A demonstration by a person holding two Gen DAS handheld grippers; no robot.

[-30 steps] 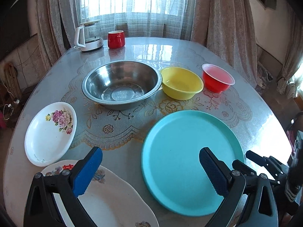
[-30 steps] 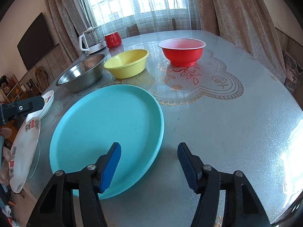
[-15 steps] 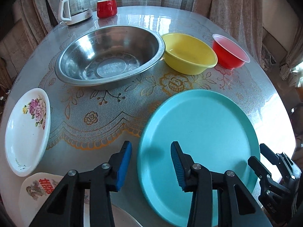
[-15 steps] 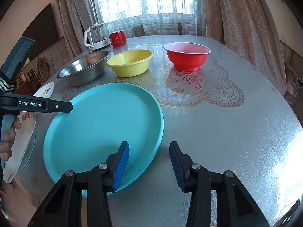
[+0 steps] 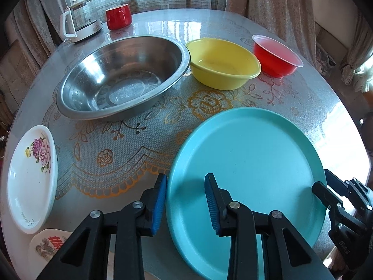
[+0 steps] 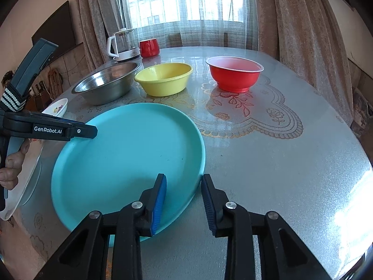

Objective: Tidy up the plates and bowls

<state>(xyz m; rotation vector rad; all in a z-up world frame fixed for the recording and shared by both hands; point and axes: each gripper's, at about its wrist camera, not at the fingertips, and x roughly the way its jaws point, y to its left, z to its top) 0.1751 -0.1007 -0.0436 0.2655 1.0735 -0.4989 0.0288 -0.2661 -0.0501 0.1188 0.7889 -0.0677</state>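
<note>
Teal plate [image 5: 251,163] lay flat on counter [image 6: 279,163], lower centre of frame. Left gripper [image 5: 185,200] and right gripper [image 6: 183,200] each straddled opposite rims, jaws part-open, not yet clamped.

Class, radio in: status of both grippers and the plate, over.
Left gripper and right gripper: jaws open, each straddling opposite rims of the large round turquoise plate. Plate flat on the table. Nothing in the way.

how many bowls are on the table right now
3, in a row at the far side: the steel bowl on the left, the yellow bowl in the middle touching its rim, and the red bowl on the right. None looks hidden.
</note>
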